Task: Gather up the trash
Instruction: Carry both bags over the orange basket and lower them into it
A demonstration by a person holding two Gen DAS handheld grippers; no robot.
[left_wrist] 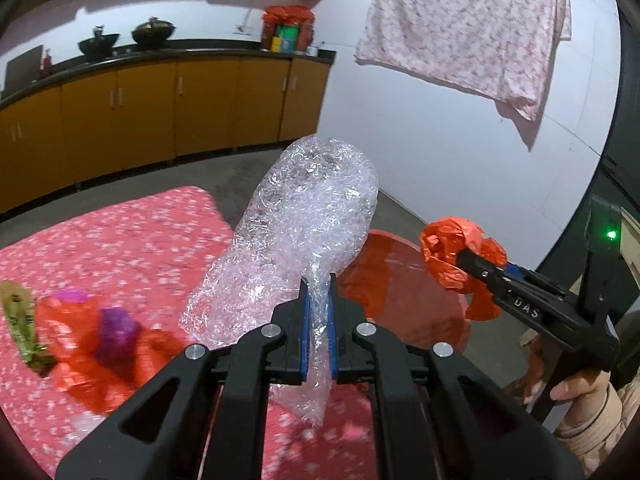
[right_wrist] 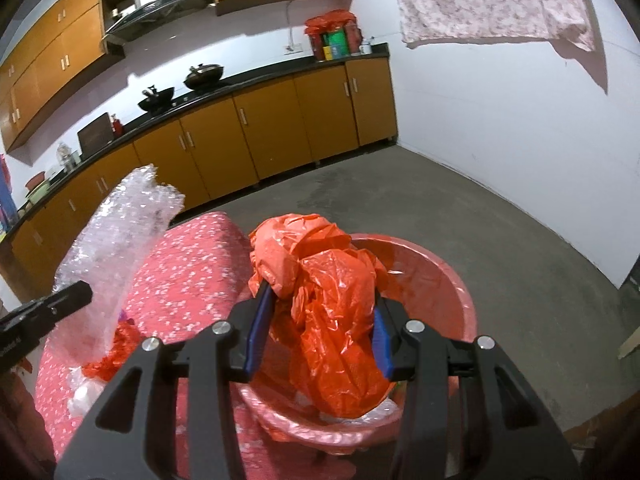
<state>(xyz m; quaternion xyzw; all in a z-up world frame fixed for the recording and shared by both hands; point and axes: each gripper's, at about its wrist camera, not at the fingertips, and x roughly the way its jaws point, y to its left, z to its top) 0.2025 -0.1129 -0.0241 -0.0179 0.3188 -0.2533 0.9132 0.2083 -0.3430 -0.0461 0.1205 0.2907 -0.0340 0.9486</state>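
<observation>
Glistening crinkled clear wrap (bubbly)

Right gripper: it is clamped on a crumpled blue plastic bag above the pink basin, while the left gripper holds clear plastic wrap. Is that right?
Not quite: the bag in the right gripper is orange-red, not blue; only the gripper's pads are blue. The right wrist view shows the orange-red plastic bag clamped above the pink basin. The left gripper does hold the clear plastic wrap.
</observation>
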